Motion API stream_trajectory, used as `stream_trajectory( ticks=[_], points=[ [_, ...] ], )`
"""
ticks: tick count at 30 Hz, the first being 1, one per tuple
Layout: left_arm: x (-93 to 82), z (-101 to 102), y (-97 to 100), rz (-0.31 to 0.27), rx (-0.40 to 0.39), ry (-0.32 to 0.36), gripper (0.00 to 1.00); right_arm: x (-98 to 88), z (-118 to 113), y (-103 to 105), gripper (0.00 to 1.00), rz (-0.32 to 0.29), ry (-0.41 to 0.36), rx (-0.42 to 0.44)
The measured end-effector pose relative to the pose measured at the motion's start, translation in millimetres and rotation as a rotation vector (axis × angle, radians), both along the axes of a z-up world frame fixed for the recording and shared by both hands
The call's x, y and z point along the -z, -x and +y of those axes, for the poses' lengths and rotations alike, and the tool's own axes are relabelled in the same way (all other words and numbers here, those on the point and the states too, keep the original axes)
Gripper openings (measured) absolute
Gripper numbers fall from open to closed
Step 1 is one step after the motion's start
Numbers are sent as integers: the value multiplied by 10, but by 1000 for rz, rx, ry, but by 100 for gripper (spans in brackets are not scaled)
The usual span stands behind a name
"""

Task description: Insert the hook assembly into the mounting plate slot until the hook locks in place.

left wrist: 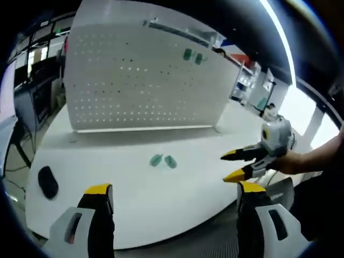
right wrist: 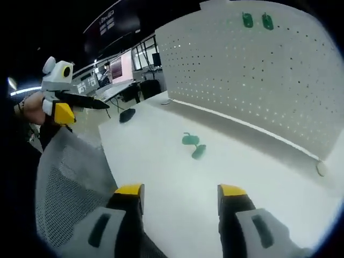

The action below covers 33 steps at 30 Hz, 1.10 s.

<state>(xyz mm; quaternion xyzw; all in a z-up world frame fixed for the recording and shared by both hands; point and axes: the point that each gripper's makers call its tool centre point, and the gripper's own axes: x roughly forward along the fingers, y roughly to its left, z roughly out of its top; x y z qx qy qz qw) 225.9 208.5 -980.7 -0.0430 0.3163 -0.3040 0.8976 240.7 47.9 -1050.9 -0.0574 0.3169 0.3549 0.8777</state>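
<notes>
Two large surfaces define the workspace: a white desk [left wrist: 161, 199] and, standing upright along its far edge, a white perforated mounting plate [left wrist: 140, 80], well ahead of both grippers. The plate faces the operator, presumably so its holes can be reached from the desk side.

Two green hooks [left wrist: 192, 56] are already seated high on the plate, side by side. Two loose green hook assemblies [left wrist: 163, 160] lie flat on the desk between the grippers and the plate, touching or nearly touching each other; which of them is to be taken cannot be told.

In the left gripper view the left gripper [left wrist: 174, 191] is held wide, nothing between its jaws, with the loose hook assemblies ahead and roughly centred between the jaw tips. In the right gripper view the right gripper [right wrist: 180, 192] is likewise spread wide and empty, with the hook assemblies [right wrist: 192, 145] ahead of it and near its centreline. Neither gripper touches them.

A small dark object [left wrist: 48, 181], possibly a computer mouse, lies on the desk ahead and to the left of the left gripper.

Judgement: no hook is grasped yet; pickup is the next step.
</notes>
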Motion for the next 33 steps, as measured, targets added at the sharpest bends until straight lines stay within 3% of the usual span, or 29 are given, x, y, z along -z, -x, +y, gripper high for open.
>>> stream_trajectory(
  ticks=[12,17,26,33],
  points=[
    [41,78,25,20,-16,-7,96,-4,485,-492,42,-44,28,-186],
    [77,72,43,34,-14,-8,96,29,647,-685,39,-79,83,-276],
    [100,87,59,45,-21,-5,95,203,898,-982,37,-39,125,-345],
    [128,150,78,53,-34,-4,94,406,1011,-1058,35,16,181,-426]
  ],
)
